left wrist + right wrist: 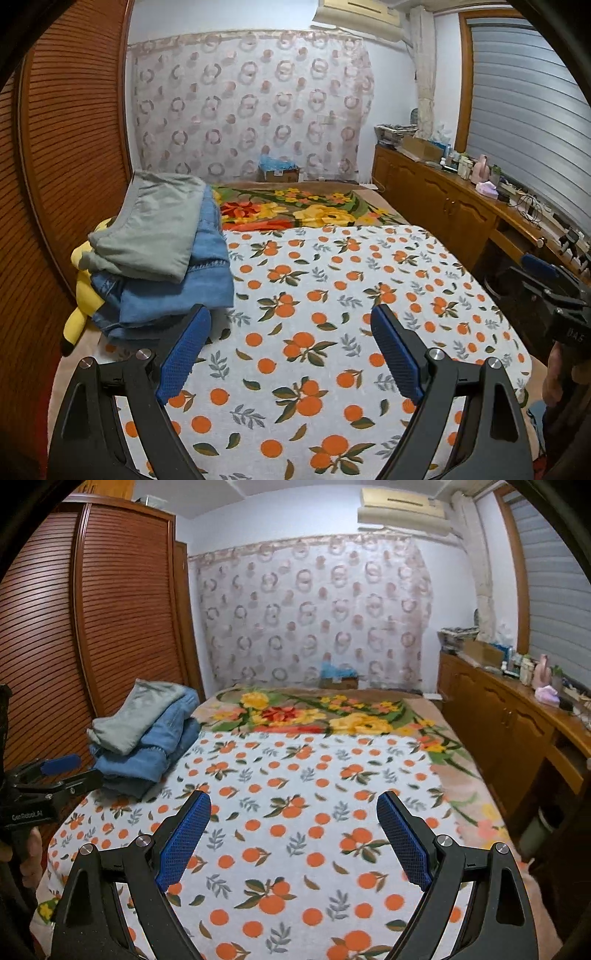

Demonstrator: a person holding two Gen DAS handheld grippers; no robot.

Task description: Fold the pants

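While held above the orange-print sheet (332,332), left gripper (290,323) spread wide, blue pads (184,354) far apart, nothing between them. Right gripper (293,808) likewise splayed fully, ribbed blue pads (402,838) empty, hovering over the same sheet (314,812). Each gripper glimpsed at the edge of the other's view: right one (546,284) at far right in the left wrist view, left one (48,775) at far left in the right wrist view, its handle gripped by a hand (29,853).

Beyond the left gripper, at the sheet's left edge: a stack of folded clothes, grey-green pants (155,225) on top, blue jeans (173,295) beneath. Same pile seen further off from the right wrist, grey-green pants (136,716) over jeans (155,749). Yellow plush toy (83,295) wedged under the pile's left side, against the slatted wooden wardrobe (74,129).

Past the sheet, a floral blanket (314,709) covering the bed's far end. Patterned curtain (314,609) on the back wall, air conditioner (402,509) above. Wooden sideboard (436,195) along the right, cluttered with small items.
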